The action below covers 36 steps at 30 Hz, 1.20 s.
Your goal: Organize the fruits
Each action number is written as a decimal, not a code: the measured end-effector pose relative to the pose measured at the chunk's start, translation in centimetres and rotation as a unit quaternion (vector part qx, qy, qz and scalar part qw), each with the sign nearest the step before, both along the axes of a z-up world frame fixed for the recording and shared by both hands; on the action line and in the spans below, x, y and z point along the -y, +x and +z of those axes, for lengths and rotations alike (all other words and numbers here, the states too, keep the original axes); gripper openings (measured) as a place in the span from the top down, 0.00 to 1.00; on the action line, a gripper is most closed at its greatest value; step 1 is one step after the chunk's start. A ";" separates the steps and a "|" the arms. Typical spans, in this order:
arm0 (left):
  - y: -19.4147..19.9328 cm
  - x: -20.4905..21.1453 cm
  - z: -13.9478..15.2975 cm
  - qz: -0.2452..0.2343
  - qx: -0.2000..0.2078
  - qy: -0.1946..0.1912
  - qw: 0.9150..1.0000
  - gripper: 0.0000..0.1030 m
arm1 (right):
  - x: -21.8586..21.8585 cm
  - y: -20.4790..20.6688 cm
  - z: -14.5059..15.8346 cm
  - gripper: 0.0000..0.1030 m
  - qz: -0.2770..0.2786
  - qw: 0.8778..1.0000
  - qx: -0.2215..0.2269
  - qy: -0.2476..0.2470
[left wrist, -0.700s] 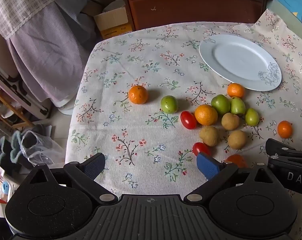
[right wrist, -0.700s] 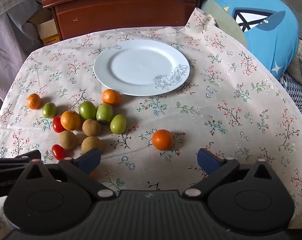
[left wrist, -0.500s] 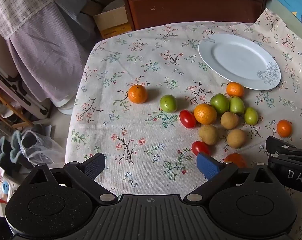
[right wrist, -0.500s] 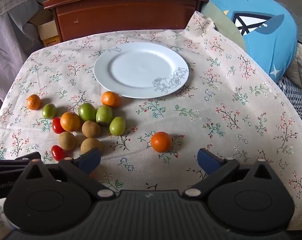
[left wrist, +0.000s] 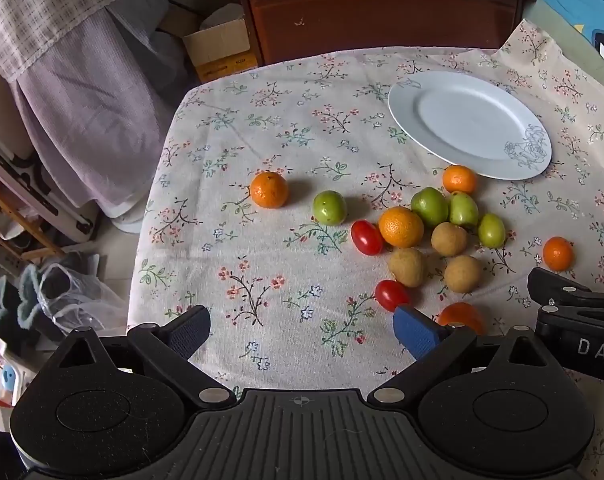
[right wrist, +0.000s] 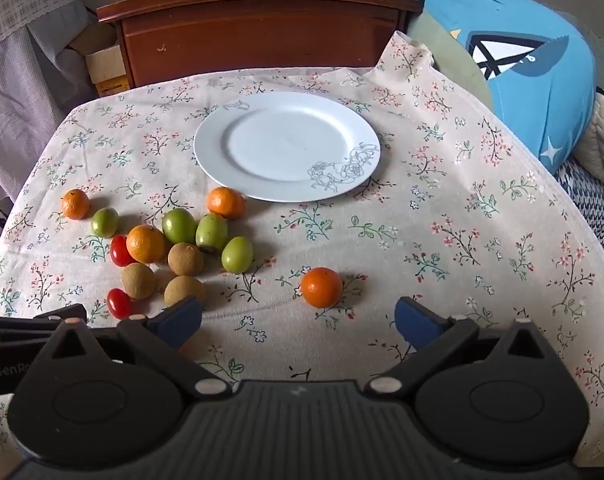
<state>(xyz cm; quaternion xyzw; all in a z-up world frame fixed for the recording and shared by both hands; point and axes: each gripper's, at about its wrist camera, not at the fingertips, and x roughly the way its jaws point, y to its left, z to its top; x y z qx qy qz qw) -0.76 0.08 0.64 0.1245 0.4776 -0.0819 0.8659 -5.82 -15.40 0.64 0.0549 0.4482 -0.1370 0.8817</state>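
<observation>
A white plate with a flower drawing lies bare at the back of the floral tablecloth. In front of it lie scattered fruits: several oranges, one apart at the left, one alone at the right; several green fruits; brown round fruits; red cherry tomatoes. My left gripper hangs open above the cloth, nothing between its fingers. My right gripper is open too, just short of the lone orange.
A dark wooden cabinet stands behind the table. A blue cushion lies at the right. Left of the table hang cloths, with a cardboard box and floor clutter below. The table's left edge drops off near the left orange.
Both views have shifted slightly: the plate and fruits sit a little lower and nearer in the right wrist view. No fruit has moved; both grippers stay open.
</observation>
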 end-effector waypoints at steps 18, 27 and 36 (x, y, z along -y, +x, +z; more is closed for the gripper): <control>-0.4 -0.9 0.4 0.014 0.002 -0.025 1.000 0.04 | 0.7 -0.8 0.3 0.01 0.004 1.000 0.006 -0.012; -1.1 -1.1 0.2 0.018 0.001 -0.032 0.999 0.04 | 1.2 -2.0 0.5 0.01 0.001 0.999 0.034 0.015; -1.7 -2.3 0.1 0.029 -0.002 -0.038 0.999 0.04 | 4.0 -3.2 0.4 0.01 -0.022 0.998 0.020 0.054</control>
